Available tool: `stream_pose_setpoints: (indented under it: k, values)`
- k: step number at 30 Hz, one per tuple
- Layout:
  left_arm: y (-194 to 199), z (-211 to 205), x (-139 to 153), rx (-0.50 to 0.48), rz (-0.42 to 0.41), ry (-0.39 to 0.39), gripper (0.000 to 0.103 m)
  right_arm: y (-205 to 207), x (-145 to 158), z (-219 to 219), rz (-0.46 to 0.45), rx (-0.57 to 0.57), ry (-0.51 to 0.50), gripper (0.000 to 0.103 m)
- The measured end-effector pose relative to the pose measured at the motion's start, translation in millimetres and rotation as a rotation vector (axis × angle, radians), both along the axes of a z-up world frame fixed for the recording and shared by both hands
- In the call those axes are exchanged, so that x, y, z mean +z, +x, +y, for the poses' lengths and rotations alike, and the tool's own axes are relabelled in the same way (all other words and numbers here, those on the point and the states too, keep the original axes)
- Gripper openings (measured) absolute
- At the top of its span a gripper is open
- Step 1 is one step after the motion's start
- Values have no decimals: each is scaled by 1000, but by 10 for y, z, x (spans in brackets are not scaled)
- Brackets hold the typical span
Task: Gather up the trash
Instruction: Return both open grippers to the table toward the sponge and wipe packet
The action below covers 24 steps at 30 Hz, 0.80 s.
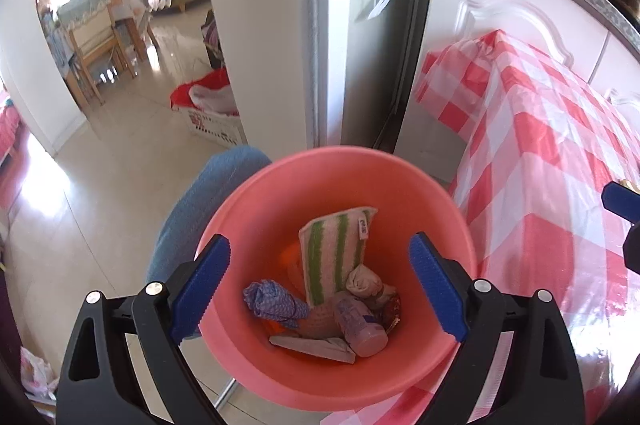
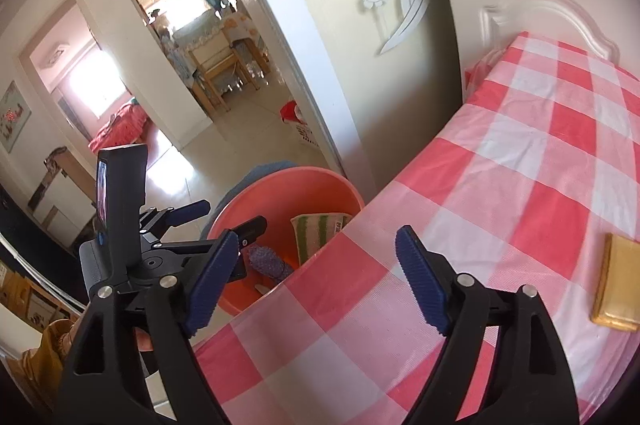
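Both of my grippers stand wide apart with nothing between their blue pads. My left gripper (image 1: 320, 285) hangs over the pink bin (image 1: 448, 225), which stands on the floor just beside the table with the red-and-white checked cloth (image 1: 540, 153). Inside the bin lie a green-striped sponge (image 1: 336, 257), a crumpled purple cloth (image 1: 272, 301), a small pink bottle (image 1: 362, 325) and folded paper (image 1: 312, 345). My right gripper (image 2: 316, 281) points across the table's edge, well apart from a yellow sponge (image 2: 618, 285) lying on the cloth.

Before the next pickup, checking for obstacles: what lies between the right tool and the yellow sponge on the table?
Only bare checked tablecloth, in the right wrist view, separates right tool and yellow sponge.
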<state>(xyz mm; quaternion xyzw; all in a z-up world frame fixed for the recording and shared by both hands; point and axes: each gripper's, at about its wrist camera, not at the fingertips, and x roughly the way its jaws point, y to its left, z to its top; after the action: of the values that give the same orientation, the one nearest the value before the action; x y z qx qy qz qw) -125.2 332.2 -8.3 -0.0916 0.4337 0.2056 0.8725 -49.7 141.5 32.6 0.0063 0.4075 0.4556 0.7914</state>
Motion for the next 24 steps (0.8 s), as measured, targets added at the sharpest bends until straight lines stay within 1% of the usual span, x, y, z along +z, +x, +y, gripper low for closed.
stream_pose_setpoints:
  k: [5,16,24]
  values:
    - [42,-144,148,-23,-11,33,93,15,59,-228,1,-42,31,89]
    - [127,-528,405,-84,-21,92,93,18,140,-776,-5,-130,126,91]
    - [192,-828,521,-132,-16,137,93,1,191,-1187,-16,-198,178,92]
